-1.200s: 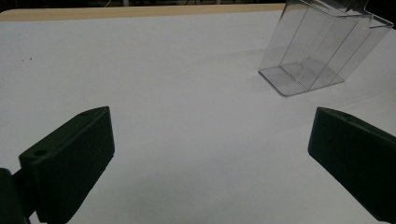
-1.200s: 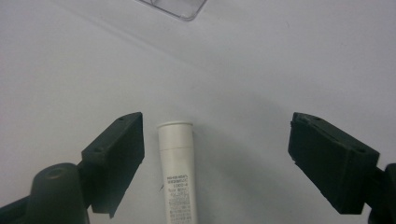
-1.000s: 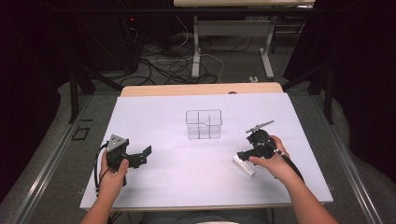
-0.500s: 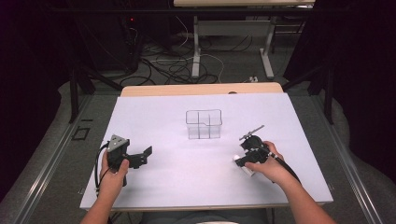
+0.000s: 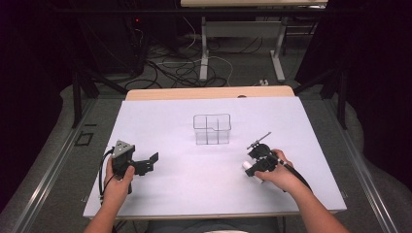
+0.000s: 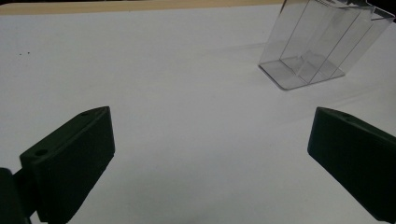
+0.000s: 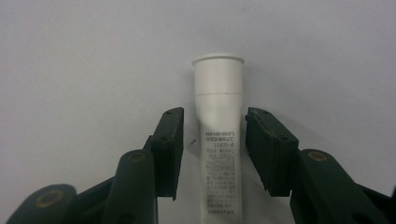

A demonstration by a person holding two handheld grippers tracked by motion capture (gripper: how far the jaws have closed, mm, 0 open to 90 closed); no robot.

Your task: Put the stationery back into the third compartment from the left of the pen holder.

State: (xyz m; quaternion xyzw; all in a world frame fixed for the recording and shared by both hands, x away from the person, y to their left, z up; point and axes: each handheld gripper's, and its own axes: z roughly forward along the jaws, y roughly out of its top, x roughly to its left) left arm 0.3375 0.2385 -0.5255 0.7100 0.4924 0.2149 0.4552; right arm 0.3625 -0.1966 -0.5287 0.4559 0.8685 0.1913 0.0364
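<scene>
A white tube (image 7: pixel 219 140) with a white cap lies flat on the white table (image 5: pixel 194 184). My right gripper (image 7: pixel 215 140) points down over it, its jaws standing on either side of the tube with small gaps, so it is open. From above, the tube (image 5: pixel 250 170) pokes out beside the right gripper (image 5: pixel 260 162). A clear plastic divided box (image 5: pixel 212 129) stands at mid-table. My left gripper (image 5: pixel 150 162) rests at the left, jaws wide open with nothing between them. The clear box (image 6: pixel 322 42) appears far right in the left gripper view.
A thin dark stick-like tool (image 5: pixel 258 141) lies on the table just behind the right gripper. A wooden edge (image 5: pixel 209 92) borders the far side of the table. Cables and desk legs (image 5: pixel 204 48) lie on the floor beyond.
My right gripper has tipped down and shifted slightly left and nearer over the white tube. The left gripper has stayed put.
</scene>
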